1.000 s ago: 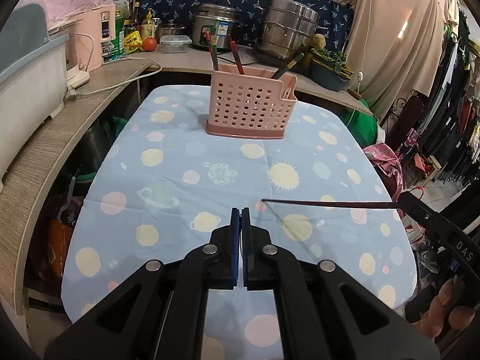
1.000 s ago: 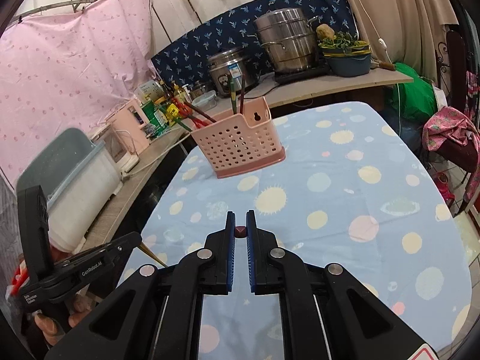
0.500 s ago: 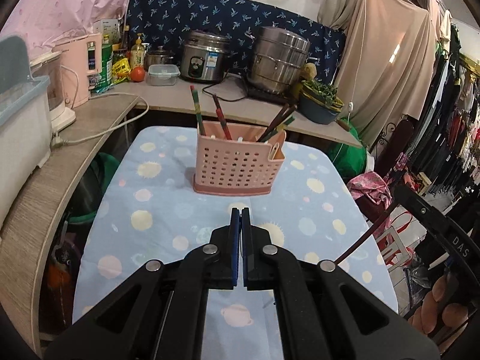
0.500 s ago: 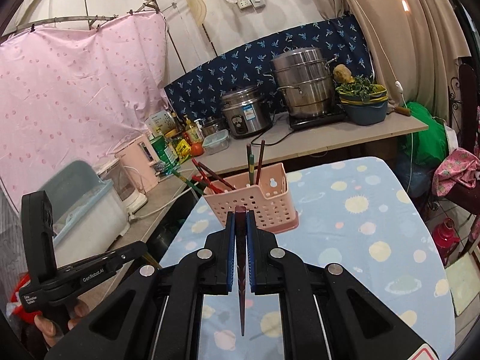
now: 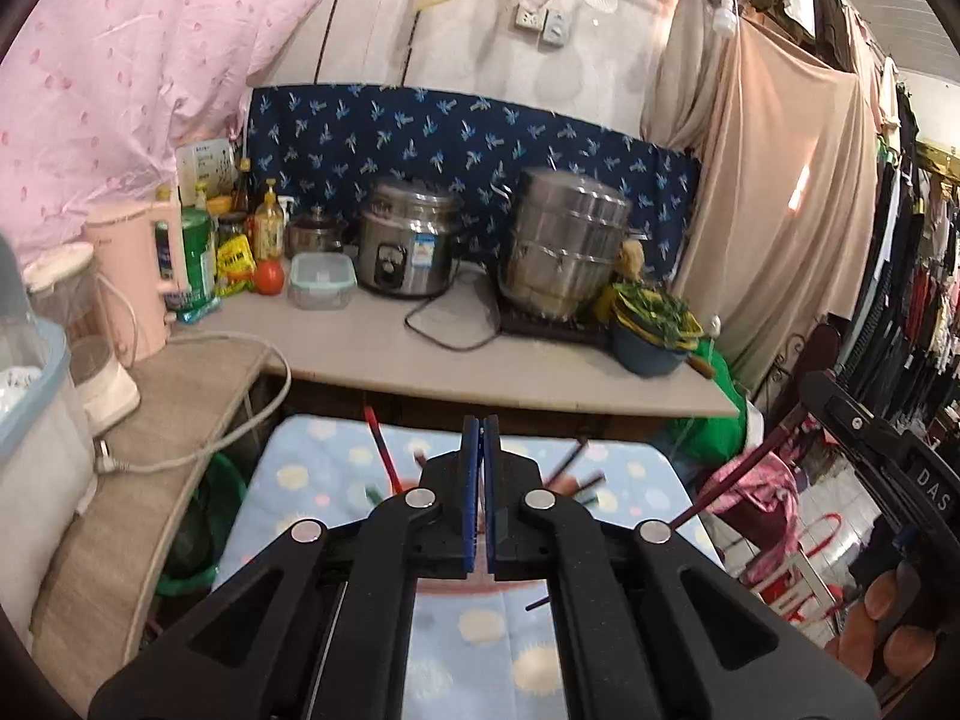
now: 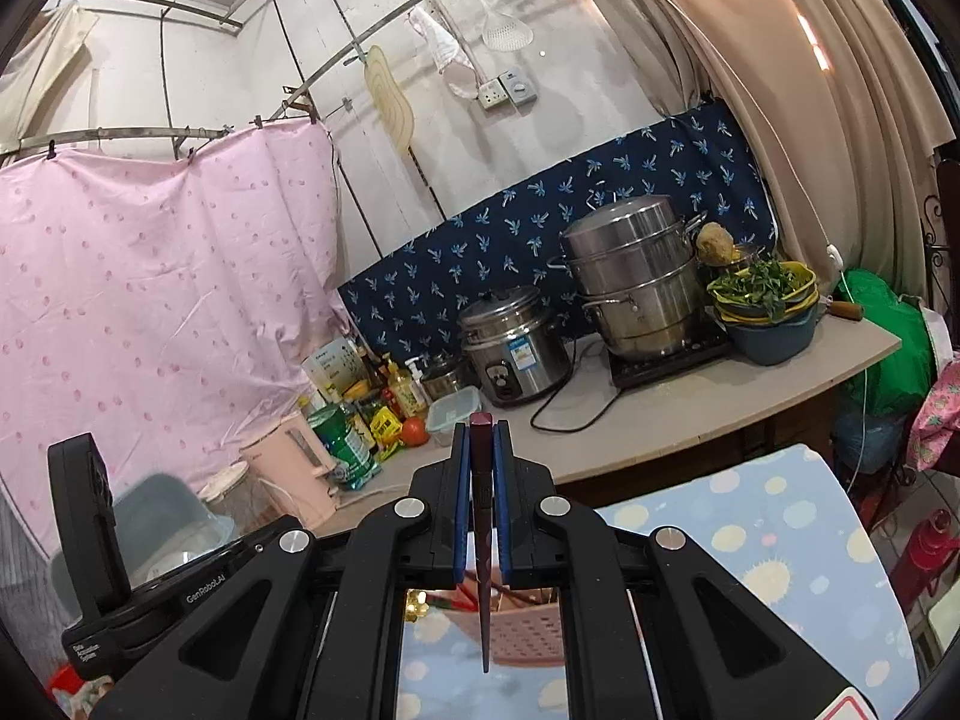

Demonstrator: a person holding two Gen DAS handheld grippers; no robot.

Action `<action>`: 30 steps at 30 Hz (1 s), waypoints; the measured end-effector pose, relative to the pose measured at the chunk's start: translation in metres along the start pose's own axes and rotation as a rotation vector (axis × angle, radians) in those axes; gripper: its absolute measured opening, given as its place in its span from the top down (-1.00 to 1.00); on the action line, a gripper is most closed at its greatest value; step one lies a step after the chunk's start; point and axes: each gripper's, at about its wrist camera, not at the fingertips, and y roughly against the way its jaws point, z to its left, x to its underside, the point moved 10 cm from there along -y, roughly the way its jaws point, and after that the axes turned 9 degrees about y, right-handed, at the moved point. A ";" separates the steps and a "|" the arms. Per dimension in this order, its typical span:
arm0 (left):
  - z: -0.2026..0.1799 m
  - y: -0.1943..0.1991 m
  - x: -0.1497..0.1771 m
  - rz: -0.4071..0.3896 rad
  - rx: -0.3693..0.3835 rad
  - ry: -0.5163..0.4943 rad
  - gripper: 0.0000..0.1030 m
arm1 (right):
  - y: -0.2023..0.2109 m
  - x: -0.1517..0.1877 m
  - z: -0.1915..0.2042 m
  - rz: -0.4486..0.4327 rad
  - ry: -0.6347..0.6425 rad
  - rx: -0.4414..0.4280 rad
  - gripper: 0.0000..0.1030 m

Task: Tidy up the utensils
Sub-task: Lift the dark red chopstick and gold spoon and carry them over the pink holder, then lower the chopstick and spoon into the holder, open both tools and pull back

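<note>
Now the right gripper (image 6: 482,483), a black two-finger tool with blue pads, pinches a dark maroon chopstick (image 6: 482,516) that stands nearly upright between its pads, its blunt top poking above the fingertips and its thin point hanging down. Directly below that point sits the pink perforated plastic utensil basket (image 6: 528,630), which rests on the pale blue tablecloth dotted with yellow and pink circles (image 6: 774,534); red and green sticks lean inside the basket, though the gripper's frame hides most of it.

From the left wrist camera, the left gripper (image 5: 479,483) has its blue pads pressed together with nothing between them. Several blurred chopsticks (image 5: 381,450) stick up from the basket, which is almost wholly hidden behind this gripper. To the basket's right, the right gripper appears as a black body with the maroon chopstick slanting down from it, and fingers (image 5: 882,600) of a hand wrap its handle.

Beyond the basket runs a beige counter (image 5: 540,360) carrying a steel rice cooker (image 5: 408,246) and a tall steel steamer pot (image 5: 567,246).
</note>
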 end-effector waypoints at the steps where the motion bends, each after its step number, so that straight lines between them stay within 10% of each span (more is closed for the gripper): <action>1: 0.000 -0.007 -0.010 -0.012 -0.014 -0.005 0.98 | -0.007 -0.005 -0.002 -0.005 0.000 0.003 0.86; 18: 0.004 -0.118 0.022 0.133 -0.066 -0.057 0.98 | -0.123 0.040 -0.029 0.139 0.040 0.077 0.86; 30: 0.015 -0.151 0.052 0.194 -0.059 -0.024 0.95 | -0.132 0.063 -0.038 0.187 0.044 0.084 0.64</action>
